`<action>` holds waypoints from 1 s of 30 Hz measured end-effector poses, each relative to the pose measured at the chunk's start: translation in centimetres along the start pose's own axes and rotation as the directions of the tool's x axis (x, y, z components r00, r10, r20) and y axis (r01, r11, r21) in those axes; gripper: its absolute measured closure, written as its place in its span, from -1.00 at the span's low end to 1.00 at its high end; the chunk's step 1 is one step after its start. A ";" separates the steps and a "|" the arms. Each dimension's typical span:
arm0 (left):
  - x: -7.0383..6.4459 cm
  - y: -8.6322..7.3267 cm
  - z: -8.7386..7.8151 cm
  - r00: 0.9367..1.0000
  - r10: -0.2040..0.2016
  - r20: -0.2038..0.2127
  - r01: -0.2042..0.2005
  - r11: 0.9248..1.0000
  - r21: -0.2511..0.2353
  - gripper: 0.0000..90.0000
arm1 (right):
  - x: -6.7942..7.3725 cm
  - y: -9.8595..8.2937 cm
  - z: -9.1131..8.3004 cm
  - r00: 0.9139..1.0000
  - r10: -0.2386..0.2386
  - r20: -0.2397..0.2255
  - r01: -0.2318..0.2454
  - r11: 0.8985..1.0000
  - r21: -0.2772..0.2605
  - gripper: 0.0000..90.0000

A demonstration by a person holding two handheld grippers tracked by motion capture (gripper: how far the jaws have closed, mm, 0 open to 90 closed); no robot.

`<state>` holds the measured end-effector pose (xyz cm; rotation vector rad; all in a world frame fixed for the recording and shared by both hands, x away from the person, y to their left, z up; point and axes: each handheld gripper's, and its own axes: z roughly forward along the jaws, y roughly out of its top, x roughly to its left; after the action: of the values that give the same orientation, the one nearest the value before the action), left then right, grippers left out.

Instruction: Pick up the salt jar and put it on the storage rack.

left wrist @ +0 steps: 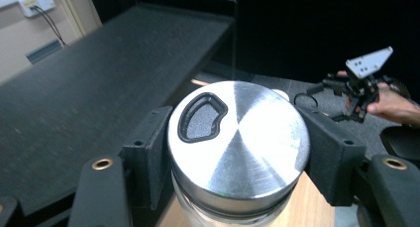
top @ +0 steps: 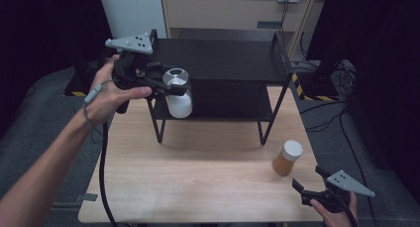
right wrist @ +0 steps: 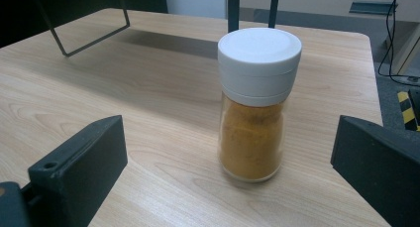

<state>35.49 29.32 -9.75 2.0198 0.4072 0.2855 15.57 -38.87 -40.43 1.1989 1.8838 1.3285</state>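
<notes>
Lid slot (left wrist: 202,119) shows close up — left hand-held gripper (top: 168,85) clamps shaker (top: 178,99).

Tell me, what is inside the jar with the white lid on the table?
The jar is clear glass and holds an orange-yellow powder, filling it almost up to the white lid. What lies under the lid is covered.

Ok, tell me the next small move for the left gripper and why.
Probably carry the shaker with the metal lid a little farther over the black shelf's top and lower it there. The left gripper is shut on it at the shelf's near-left corner, held in the air, with bare shelf surface just beyond.
</notes>
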 end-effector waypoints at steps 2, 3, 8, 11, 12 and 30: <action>0.4 0.6 -0.2 1.000 -0.009 0.004 0.009 1.000 -0.006 -0.27 | 0.0 0.0 0.0 1.000 0.003 0.002 -0.003 1.000 -0.002 -0.97; 0.4 0.8 -0.3 1.000 -0.010 0.002 0.010 1.000 -0.009 -0.27 | -0.1 -0.1 0.0 1.000 0.003 0.003 -0.003 1.000 -0.002 -0.97; 1.0 2.3 -0.5 1.000 -0.021 -0.007 0.021 1.000 -0.005 -0.27 | -0.1 -0.1 -0.1 1.000 0.000 -0.001 0.000 1.000 -0.005 -0.97; 1.1 2.7 -0.4 0.999 -0.027 -0.019 0.027 1.000 -0.005 -0.27 | -0.1 -0.1 -0.1 1.000 0.003 0.000 -0.003 1.000 -0.006 -0.97; 1.2 2.9 -0.4 0.999 -0.032 -0.024 0.032 0.999 -0.006 -0.27 | -0.1 -0.1 -0.1 1.000 0.003 -0.001 -0.003 1.000 -0.005 -0.97; 3.7 5.3 2.6 0.960 -0.170 -0.221 0.159 0.985 -0.067 -0.27 | -0.4 -0.2 -0.2 1.000 0.002 -0.006 -0.002 1.000 -0.007 -0.97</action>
<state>40.69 26.41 -6.18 1.8977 0.7014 0.4197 15.55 -39.28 -40.56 1.1954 1.8810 1.3404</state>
